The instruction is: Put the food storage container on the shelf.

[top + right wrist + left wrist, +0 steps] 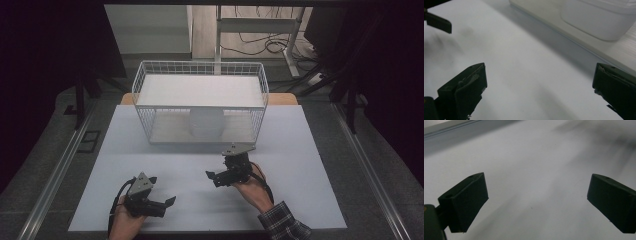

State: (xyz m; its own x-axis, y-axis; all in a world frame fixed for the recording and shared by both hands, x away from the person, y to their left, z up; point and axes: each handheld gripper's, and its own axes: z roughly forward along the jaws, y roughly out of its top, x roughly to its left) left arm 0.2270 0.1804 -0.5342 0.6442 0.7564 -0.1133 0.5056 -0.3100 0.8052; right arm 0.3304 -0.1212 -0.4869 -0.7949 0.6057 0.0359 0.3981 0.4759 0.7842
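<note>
My left tongs [165,202] are spread wide over bare counter [310,200], holding nothing. Right tongs [212,177] are spread and empty too, near the wire rack [260,95]. Biggest risk, I reckon: snagging the rack's front wires reaching in, since they're tight. The white tub [206,122] sits on the lower shelf, smooth, round-cornered, probably slippery.

No text, label, brand, number or sign can be read anywhere in these views.
</note>
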